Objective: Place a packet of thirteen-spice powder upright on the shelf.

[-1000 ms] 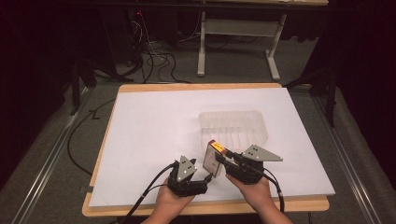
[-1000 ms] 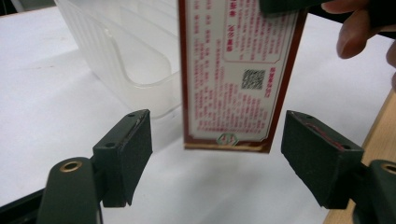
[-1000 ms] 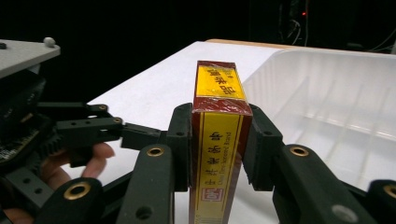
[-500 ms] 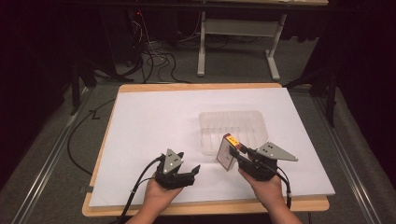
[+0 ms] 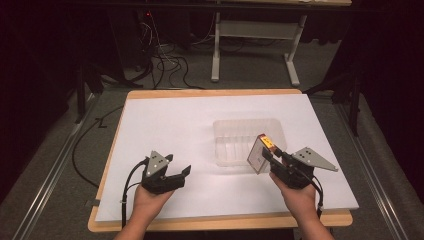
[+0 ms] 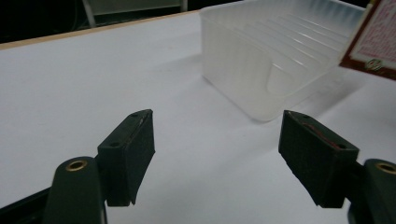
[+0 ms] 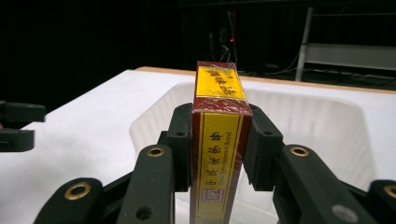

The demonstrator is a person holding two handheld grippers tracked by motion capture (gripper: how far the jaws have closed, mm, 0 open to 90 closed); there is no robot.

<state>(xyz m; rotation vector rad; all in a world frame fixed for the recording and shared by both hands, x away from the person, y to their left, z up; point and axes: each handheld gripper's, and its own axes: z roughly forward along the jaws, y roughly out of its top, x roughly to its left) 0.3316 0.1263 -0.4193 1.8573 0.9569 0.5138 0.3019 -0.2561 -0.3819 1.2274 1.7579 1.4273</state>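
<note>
- High view: my hands have drawn apart since a second ago; the right gripper (image 5: 267, 156) now carries the box (image 5: 260, 154) over the near right corner of the clear tray (image 5: 235, 131), mid-table, so placing seems next.
- Left gripper view: left gripper (image 6: 217, 156) jaws have just been closing, still apart, nothing between them.
- Right gripper view: jaws clamp the box's sides (nothing blocks the tray).

A wooden-edged tabletop (image 5: 197, 93) carries a large white sheet (image 5: 170, 125) that covers nearly all of it. A clear ribbed plastic tray (image 5: 240, 136) rests directly on the sheet, right of the middle, its rim upward
</note>
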